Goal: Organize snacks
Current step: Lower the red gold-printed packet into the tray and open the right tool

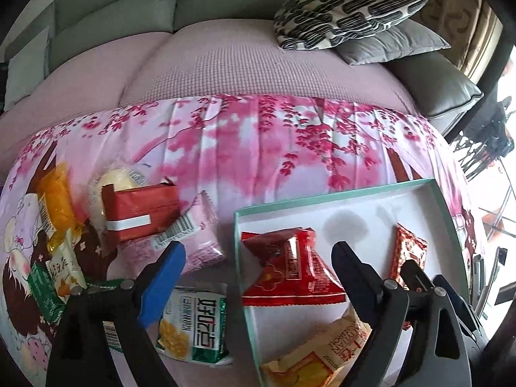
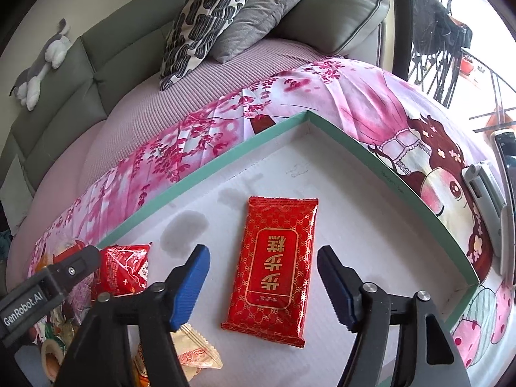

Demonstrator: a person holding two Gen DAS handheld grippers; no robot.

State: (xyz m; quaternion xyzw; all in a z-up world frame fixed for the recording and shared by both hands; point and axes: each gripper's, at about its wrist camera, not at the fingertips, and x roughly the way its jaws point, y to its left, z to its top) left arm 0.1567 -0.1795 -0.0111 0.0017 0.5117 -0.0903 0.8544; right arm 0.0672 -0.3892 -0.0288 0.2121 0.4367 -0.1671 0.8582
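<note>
A shallow white box with a mint-green rim (image 2: 206, 174) sits on a pink cherry-blossom cloth (image 1: 258, 135) spread over a sofa. Inside the box, near its middle, a flat red snack packet with gold lettering (image 2: 274, 267) lies face up. The right gripper (image 2: 262, 285) hovers over it with its blue-padded jaws spread wide on either side, touching nothing. Nearer the box's left rim lies a puffy red pouch (image 1: 290, 271), and the left gripper (image 1: 258, 277) hangs over it, jaws likewise wide apart and empty. A yellow packet (image 1: 309, 358) rests in the box's near corner. Outside the left rim, more snacks wait loose on the cloth, among them a green-and-white packet (image 1: 193, 325) and a red box-shaped pack (image 1: 138, 209). These wrappers look light, thin and slippery, their contents likely crushable; a gentle pinch across the narrow width or on a crimped end seam seems safest.
</note>
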